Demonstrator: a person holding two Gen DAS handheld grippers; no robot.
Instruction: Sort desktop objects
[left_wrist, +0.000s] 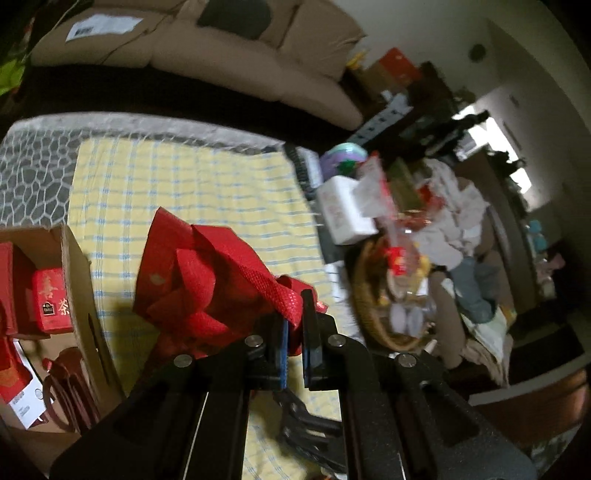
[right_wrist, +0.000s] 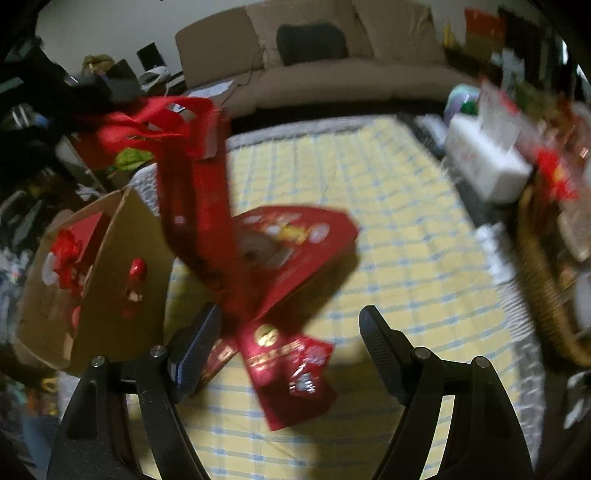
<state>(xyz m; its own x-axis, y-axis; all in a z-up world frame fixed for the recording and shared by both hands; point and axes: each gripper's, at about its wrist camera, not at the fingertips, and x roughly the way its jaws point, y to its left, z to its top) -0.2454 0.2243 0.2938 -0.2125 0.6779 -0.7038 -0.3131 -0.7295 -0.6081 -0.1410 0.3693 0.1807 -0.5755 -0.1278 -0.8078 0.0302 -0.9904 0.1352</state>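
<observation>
My left gripper (left_wrist: 295, 317) is shut on the red woven handle (left_wrist: 284, 295) of a red gift bag (left_wrist: 192, 273), which hangs above the yellow checked cloth (left_wrist: 184, 184). In the right wrist view the same red bag (right_wrist: 258, 251) hangs lifted, its handle (right_wrist: 147, 122) up at the left. My right gripper (right_wrist: 291, 325) is open and empty, just in front of the bag. A small red packet (right_wrist: 291, 373) lies on the cloth (right_wrist: 388, 221) between its fingers.
An open cardboard box (left_wrist: 79, 288) with red boxes inside stands at the left; it also shows in the right wrist view (right_wrist: 110, 280). A white tissue box (left_wrist: 343, 214), a wicker basket (left_wrist: 369, 295) of clutter and a beige sofa (left_wrist: 258, 66) lie beyond.
</observation>
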